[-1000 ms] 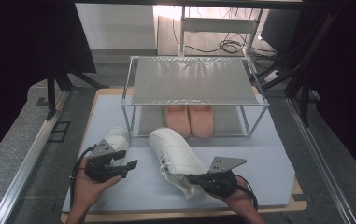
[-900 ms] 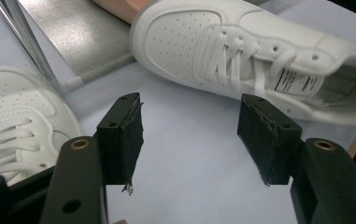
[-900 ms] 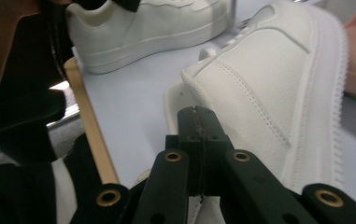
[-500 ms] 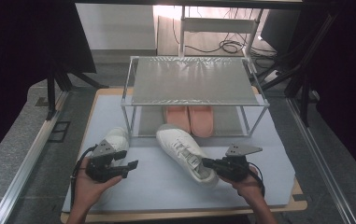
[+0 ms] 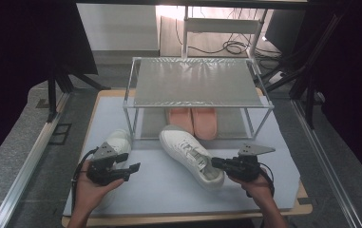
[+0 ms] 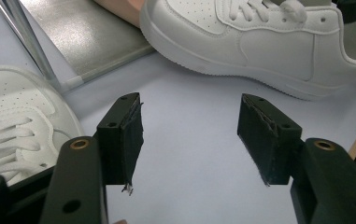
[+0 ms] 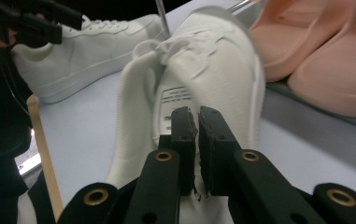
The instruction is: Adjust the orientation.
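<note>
A white sneaker (image 5: pixel 190 154) lies on the pale mat, toe toward the rack and heel toward my right gripper (image 5: pixel 215 164). In the right gripper view my right gripper (image 7: pixel 198 116) is at the heel, and its jaws have just been opening a little. Only a narrow slit parts them, with the heel collar of the sneaker (image 7: pixel 203 60) still caught low between the pads. A second white sneaker (image 5: pixel 117 142) lies at the left, just beyond my left gripper (image 5: pixel 132 169). My left gripper (image 6: pixel 189 135) stands wide open over bare mat, holding nothing.
A metal rack (image 5: pixel 195 80) with a mesh shelf stands at the back of the mat (image 5: pixel 169 194). A pair of pink slippers (image 5: pixel 193 121) sits under it. The mat's wooden front edge runs near the person's wrists.
My right gripper moved to the right and slightly toward the rack, dragging the sneaker's heel with it. The sneaker now lies flat on the mat. The left hand stayed put.
</note>
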Tool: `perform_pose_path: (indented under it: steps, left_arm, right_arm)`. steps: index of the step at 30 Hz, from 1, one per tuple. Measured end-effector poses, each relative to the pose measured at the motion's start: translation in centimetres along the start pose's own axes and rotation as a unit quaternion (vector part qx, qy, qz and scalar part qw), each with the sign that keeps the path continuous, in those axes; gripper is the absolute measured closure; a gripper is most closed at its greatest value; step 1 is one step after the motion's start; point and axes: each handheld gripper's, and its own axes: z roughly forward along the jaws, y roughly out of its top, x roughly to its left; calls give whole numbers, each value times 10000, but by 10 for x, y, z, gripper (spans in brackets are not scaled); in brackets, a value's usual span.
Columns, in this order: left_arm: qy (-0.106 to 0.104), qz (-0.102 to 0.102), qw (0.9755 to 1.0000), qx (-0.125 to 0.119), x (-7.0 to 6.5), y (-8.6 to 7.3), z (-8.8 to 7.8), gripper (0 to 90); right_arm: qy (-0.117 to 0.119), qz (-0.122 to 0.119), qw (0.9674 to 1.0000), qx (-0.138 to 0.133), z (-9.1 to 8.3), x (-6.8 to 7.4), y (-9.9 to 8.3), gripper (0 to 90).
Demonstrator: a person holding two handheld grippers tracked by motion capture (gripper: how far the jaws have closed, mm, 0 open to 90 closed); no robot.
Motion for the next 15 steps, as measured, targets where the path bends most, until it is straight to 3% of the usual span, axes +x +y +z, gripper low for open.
perform_pose_path:
  steps: [5,8,15]
  left_arm:
    - [-3,9,10000,9,-1,0,1,409]
    - [0,8,10000,3,0,0,0,409]
    - [1,14,10000,-3,-1,1,0,409]
  right_arm:
    - [-199,24,9998,39,-5,-6,-1,754]
    - [-246,11,9997,45,-4,-6,0,670]
    - [-292,-21,9996,30,-3,-5,10,587]
